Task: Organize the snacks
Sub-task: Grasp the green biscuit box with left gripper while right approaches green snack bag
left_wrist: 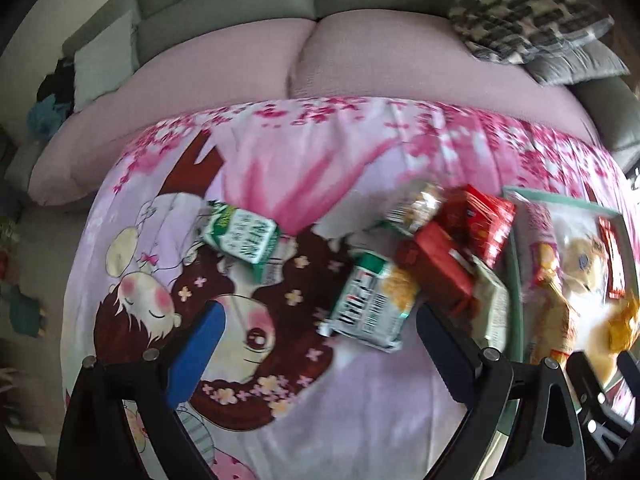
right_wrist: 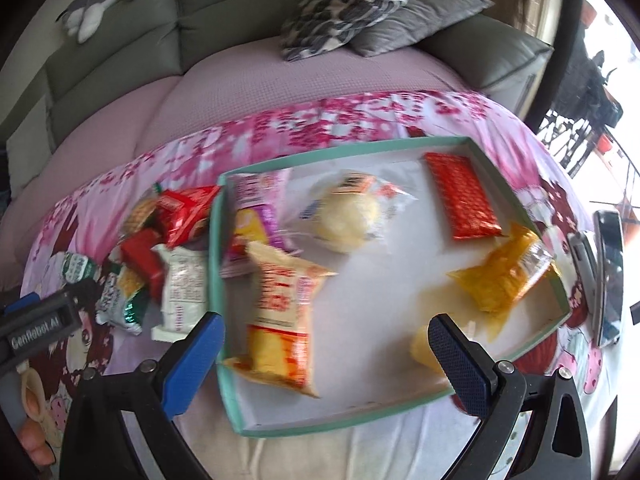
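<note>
Both claws released over the cartoon cloth [left_wrist: 304, 392]; snacks split between a loose pile and a teal tray [right_wrist: 218, 240].

Left gripper [left_wrist: 318, 340]: jaws spread wide, nothing between them, above the cloth. A green pack [left_wrist: 370, 308] lies just past its right finger, at 1 o'clock; another green pack [left_wrist: 244, 240] sits at 11 o'clock, apart from the rest. Red packs [left_wrist: 476, 224] heap at 2 o'clock, touching the tray's left wall. Right gripper [right_wrist: 326, 364]: jaws likewise wide and empty, fingers straddling the tray's near-left part. In the tray: yellow-and-red bag [right_wrist: 280, 316] at 11 o'clock close to the left finger, round pale bun [right_wrist: 352, 216] at 12, red bar [right_wrist: 462, 198] at 1, orange pack [right_wrist: 506, 268] at 2. A white pack [right_wrist: 182, 292] lies outside the tray at 10 o'clock. Motion blur; labels unreadable. Sofa [left_wrist: 360, 52] behind.
</note>
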`<state>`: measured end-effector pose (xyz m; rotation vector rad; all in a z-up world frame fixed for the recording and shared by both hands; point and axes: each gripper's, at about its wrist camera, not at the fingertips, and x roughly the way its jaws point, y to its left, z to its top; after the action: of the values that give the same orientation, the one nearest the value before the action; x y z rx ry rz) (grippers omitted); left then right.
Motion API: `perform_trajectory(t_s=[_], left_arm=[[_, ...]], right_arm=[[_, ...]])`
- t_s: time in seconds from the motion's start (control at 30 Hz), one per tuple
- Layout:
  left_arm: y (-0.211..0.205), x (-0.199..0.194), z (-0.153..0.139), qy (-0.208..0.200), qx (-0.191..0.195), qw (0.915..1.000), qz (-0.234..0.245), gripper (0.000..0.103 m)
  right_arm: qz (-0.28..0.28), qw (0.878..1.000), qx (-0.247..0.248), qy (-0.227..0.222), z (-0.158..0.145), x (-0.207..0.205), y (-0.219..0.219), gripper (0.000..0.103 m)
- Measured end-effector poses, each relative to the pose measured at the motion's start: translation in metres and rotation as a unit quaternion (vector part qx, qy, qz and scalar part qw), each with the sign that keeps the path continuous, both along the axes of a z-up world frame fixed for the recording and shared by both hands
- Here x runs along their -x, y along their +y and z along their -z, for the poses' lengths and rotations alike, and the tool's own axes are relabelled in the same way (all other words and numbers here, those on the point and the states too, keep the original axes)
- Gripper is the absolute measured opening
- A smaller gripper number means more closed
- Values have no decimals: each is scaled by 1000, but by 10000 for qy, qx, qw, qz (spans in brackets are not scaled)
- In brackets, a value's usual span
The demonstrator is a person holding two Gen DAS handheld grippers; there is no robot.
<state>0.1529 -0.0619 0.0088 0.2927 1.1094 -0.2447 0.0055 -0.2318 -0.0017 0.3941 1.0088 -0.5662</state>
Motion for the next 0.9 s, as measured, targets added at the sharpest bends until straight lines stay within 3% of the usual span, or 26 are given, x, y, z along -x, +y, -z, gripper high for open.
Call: perform_trajectory(t_s=[0.4, 0.57, 0.73, 0.9], left_arm=[[48, -46, -5, 287, 353, 9983, -365, 96], [75, -65, -7, 421, 679, 9948, -631, 96], [93, -80, 5, 659, 849, 9897, -944, 96], [87, -94, 25, 855, 722, 9890, -970, 96]], right_arm=[[-645, 9979, -19, 60, -23, -45, 28, 103], [-745, 9971, -132, -4, -27, -62, 31, 101], [-799, 9959, -420, -34, -22, -70, 37, 97], [-888, 9941, -611, 106, -10, -83, 46, 92]])
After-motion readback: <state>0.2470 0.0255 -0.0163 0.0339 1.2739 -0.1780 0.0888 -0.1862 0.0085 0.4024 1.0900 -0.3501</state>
